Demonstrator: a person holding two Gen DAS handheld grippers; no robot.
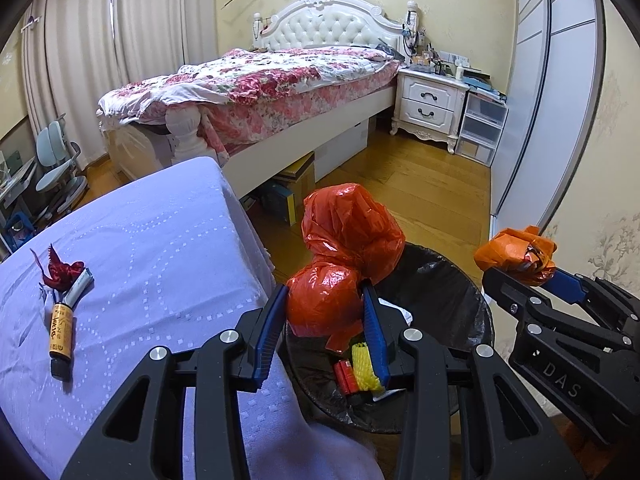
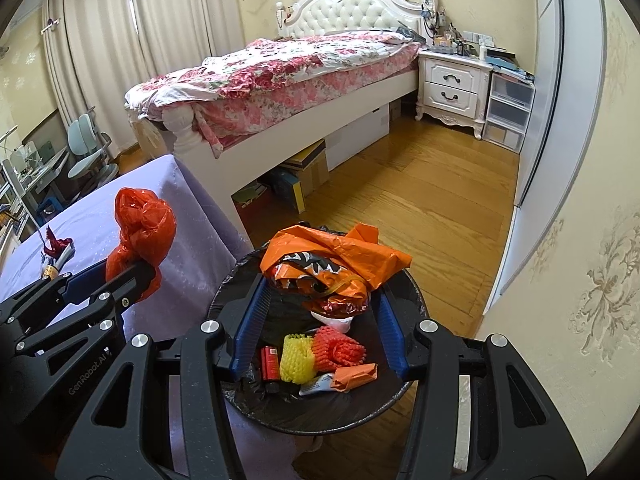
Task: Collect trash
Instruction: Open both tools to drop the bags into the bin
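Note:
My left gripper [image 1: 325,300] is shut on a knotted red plastic bag [image 1: 348,256], holding it over the near rim of a black-lined trash bin [image 1: 476,300]. In the right wrist view the same red plastic bag [image 2: 142,224] hangs beside the table edge. Above the trash bin [image 2: 416,304], my right gripper [image 2: 322,286] is shut on a crumpled orange wrapper [image 2: 332,264]; the left wrist view shows that orange wrapper [image 1: 516,252] too. Yellow foam netting [image 2: 297,358], red netting [image 2: 340,348] and a small red can [image 2: 270,362] lie inside. A brown tube [image 1: 62,326] and a red scrap [image 1: 60,270] rest on the purple-covered table [image 1: 160,240].
A bed [image 1: 280,76] with a floral quilt stands behind, with boxes [image 1: 296,184] beneath it. A white nightstand [image 1: 432,104] and clear plastic drawers [image 1: 480,128] sit at the back right beside a wardrobe [image 1: 540,120]. A desk chair [image 1: 60,168] is at the left. Wooden floor [image 1: 420,184] lies beyond the bin.

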